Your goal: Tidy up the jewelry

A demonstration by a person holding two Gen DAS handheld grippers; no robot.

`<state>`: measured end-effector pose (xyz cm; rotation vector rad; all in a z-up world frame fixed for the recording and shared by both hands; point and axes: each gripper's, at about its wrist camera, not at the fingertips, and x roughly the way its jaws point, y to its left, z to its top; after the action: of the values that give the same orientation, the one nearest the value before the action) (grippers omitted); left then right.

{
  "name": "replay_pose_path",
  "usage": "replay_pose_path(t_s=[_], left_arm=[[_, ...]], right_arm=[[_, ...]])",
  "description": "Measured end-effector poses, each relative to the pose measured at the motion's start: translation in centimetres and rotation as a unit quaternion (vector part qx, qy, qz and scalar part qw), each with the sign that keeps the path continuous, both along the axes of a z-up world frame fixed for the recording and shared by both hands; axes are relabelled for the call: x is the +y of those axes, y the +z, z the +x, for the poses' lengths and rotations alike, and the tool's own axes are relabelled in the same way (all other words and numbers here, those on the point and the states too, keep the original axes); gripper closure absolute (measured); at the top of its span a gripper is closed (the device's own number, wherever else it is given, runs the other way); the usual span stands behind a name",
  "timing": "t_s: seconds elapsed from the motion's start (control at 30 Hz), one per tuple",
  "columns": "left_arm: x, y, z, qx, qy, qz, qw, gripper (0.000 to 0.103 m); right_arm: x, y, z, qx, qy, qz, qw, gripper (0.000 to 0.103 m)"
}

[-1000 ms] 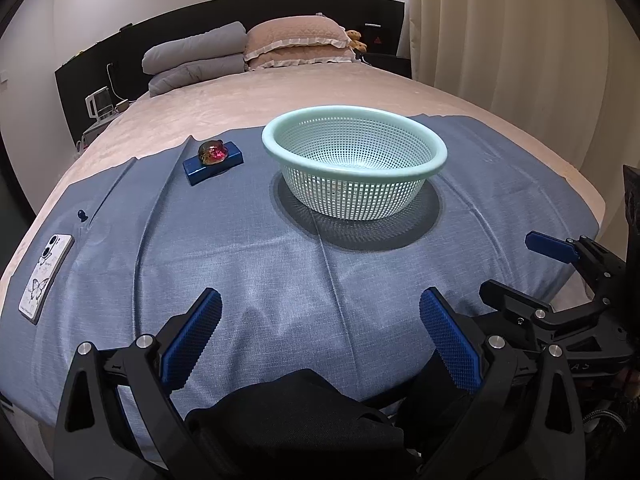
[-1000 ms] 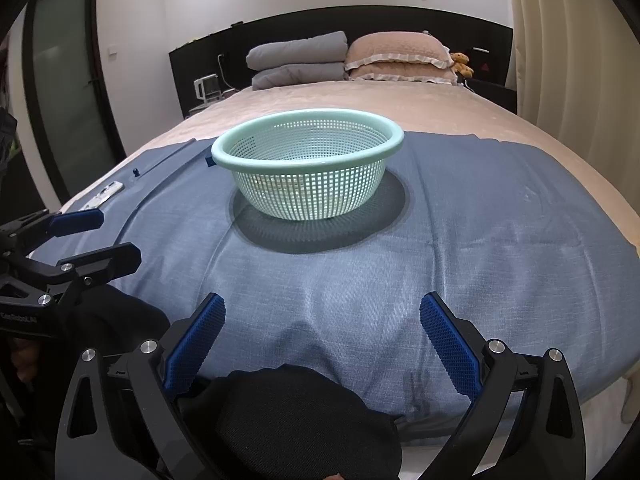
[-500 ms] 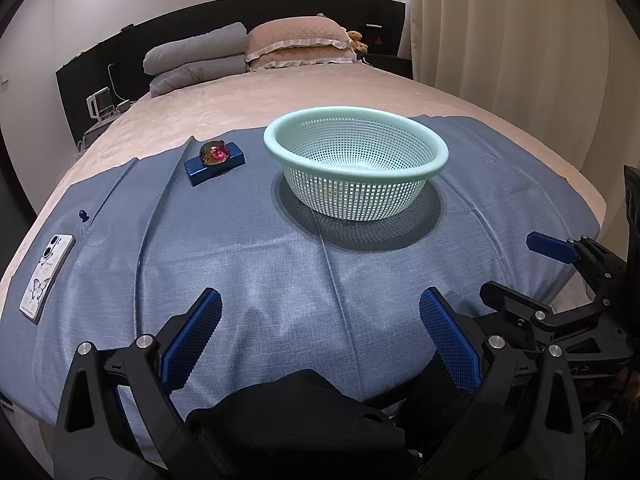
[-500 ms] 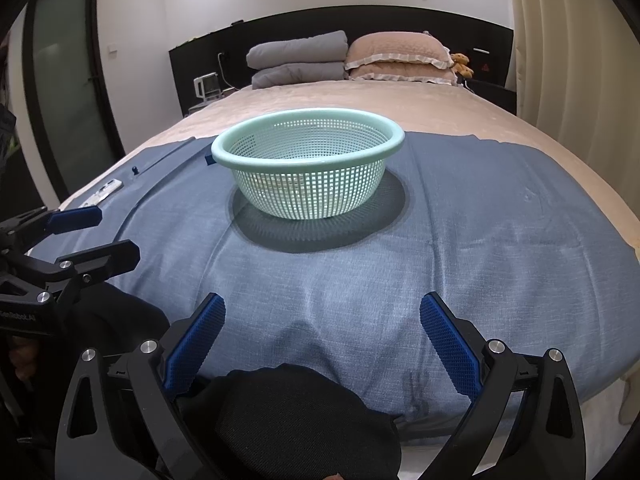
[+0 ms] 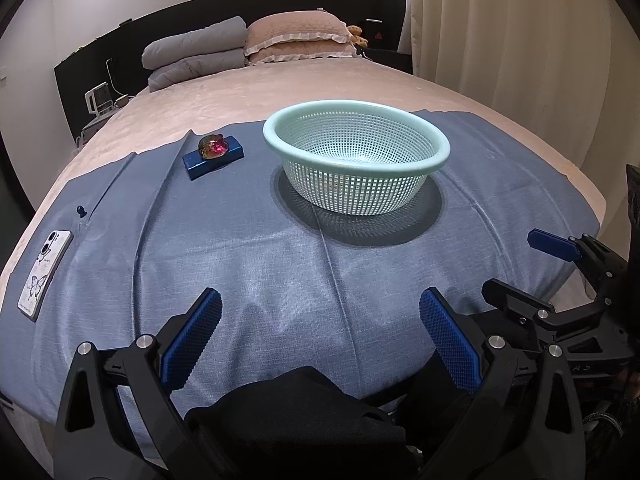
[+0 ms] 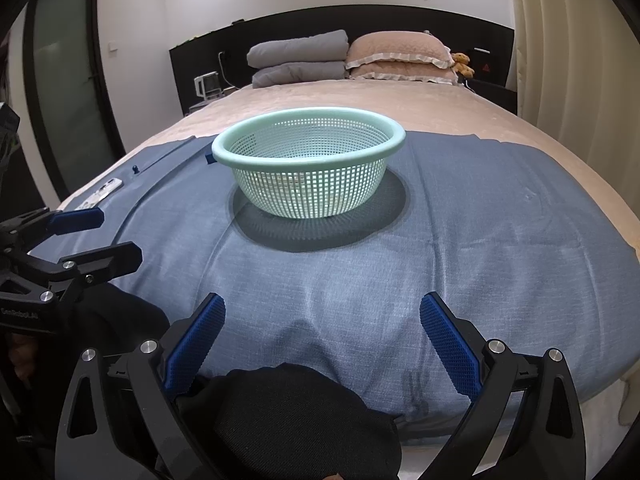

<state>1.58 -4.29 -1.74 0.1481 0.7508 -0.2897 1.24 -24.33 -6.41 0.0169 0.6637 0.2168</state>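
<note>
A pale green mesh basket (image 5: 356, 160) stands on the blue cloth (image 5: 240, 248) on the bed; it also shows in the right wrist view (image 6: 308, 160). A red-pink jewel piece (image 5: 213, 147) lies on a blue box (image 5: 214, 159) left of the basket. A small dark blue piece (image 5: 81, 211) lies further left. My left gripper (image 5: 320, 336) is open and empty above the near cloth. My right gripper (image 6: 322, 338) is open and empty too, and shows at the right of the left wrist view (image 5: 520, 268).
A phone in a butterfly case (image 5: 44, 272) lies at the cloth's left edge. Pillows and folded grey bedding (image 5: 248, 44) sit at the headboard. Curtains (image 5: 520, 40) hang on the right. The left gripper shows at the left of the right wrist view (image 6: 80, 236).
Both views have shifted very slightly; the grippers stay open and nothing on the cloth has moved.
</note>
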Motion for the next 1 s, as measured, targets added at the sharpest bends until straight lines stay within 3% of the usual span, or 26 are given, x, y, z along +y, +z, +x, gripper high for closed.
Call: replay_pose_path(t_s=[1.0], left_arm=[[-0.01,-0.06,0.02,0.000,-0.003,-0.007,1.0000,0.006]], right_arm=[[-0.22,-0.04,0.29,0.006,0.004,0.004,1.000,0.009]])
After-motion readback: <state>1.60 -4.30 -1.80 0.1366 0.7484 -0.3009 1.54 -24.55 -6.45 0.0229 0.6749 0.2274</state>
